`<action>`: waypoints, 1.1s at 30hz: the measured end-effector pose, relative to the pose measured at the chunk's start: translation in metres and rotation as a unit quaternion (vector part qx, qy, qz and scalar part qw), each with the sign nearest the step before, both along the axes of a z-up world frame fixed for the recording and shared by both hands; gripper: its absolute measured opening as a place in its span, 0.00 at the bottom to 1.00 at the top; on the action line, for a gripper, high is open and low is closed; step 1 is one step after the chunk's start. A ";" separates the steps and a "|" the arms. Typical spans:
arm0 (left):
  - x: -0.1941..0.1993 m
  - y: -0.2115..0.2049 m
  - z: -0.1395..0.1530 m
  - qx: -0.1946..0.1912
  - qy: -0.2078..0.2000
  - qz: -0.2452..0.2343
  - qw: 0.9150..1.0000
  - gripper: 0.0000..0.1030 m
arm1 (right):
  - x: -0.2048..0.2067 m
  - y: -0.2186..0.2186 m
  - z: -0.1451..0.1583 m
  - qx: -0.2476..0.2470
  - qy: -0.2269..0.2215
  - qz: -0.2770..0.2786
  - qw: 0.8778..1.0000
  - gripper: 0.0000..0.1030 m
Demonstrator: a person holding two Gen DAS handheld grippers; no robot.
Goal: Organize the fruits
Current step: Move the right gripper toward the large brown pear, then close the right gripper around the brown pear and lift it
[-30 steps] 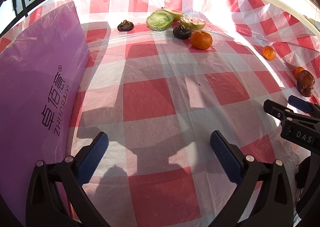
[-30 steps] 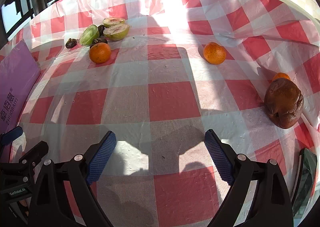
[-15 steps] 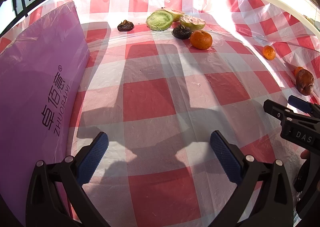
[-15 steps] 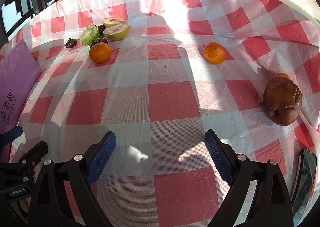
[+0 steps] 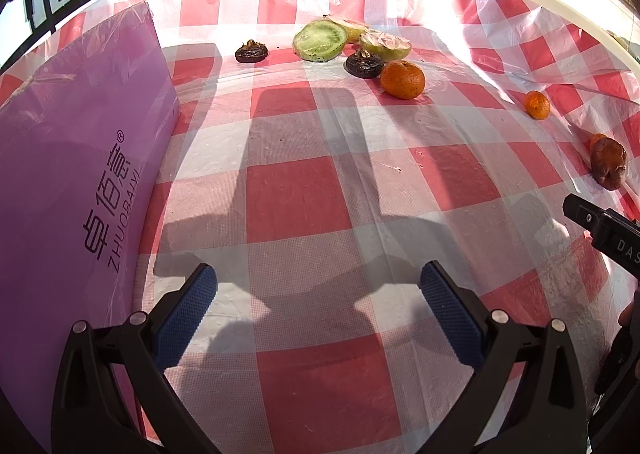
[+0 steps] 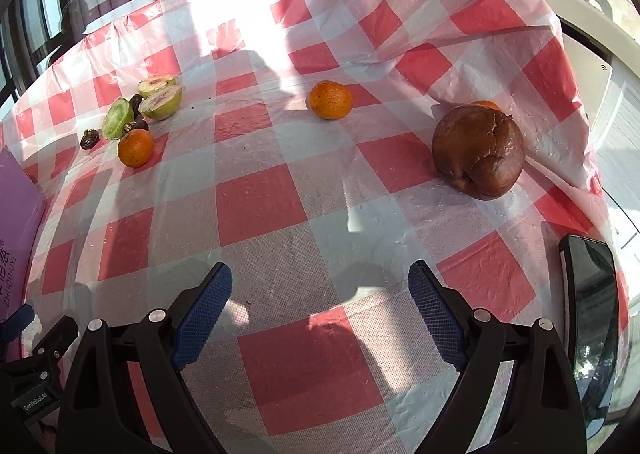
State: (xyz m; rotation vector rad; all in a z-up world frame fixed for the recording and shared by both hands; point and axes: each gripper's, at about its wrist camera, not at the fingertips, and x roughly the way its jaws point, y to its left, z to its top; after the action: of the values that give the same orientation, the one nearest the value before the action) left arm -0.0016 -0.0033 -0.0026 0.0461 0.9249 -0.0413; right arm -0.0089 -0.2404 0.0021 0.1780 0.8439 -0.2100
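Your right hand-held gripper (image 6: 320,310) has swung toward the brown fruit (image 6: 478,152), jaws wide and empty like the left hand-held gripper (image 5: 318,308), so it looks like your first pick.

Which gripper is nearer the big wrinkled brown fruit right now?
Right. The right gripper is open with the big wrinkled brown fruit just ahead to its right; the left gripper, also open, has it far off to its right.

My left gripper (image 5: 318,288) hangs low with its blue-padded jaws spread wide and nothing between them, and my right gripper (image 6: 320,286) beside it is held the same way, wide apart and empty.
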 end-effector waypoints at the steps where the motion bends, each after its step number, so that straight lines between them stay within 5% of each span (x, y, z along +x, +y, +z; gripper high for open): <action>1: 0.000 0.000 0.000 0.000 0.000 0.000 1.000 0.99 | -0.001 -0.009 0.001 0.001 -0.005 -0.023 1.000 0.84; 7: 0.000 0.000 0.000 0.000 0.000 0.000 1.000 0.99 | 0.011 -0.069 -0.002 0.019 0.000 -0.124 0.992 0.84; 17: 0.000 0.000 0.000 0.001 0.000 0.000 1.000 0.99 | 0.051 -0.108 -0.008 0.027 0.014 -0.137 0.990 0.84; 20: 0.000 0.000 0.000 0.000 0.001 0.001 1.000 0.99 | 0.051 -0.105 -0.006 0.027 -0.001 -0.119 0.993 0.65; 26: 0.001 -0.038 0.003 -0.016 -0.010 -0.067 0.998 0.95 | 0.042 -0.105 -0.002 0.067 -0.031 -0.077 0.994 0.61; 33: 0.041 -0.117 0.011 -0.048 -0.035 -0.139 0.989 0.92 | 0.011 -0.116 0.006 0.105 -0.088 -0.102 0.985 0.61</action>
State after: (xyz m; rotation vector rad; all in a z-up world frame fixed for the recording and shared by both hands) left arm 0.0394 -0.1201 0.0087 0.0871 0.8398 -0.3400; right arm 0.0022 -0.3566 0.0082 0.4753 0.6700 -0.2921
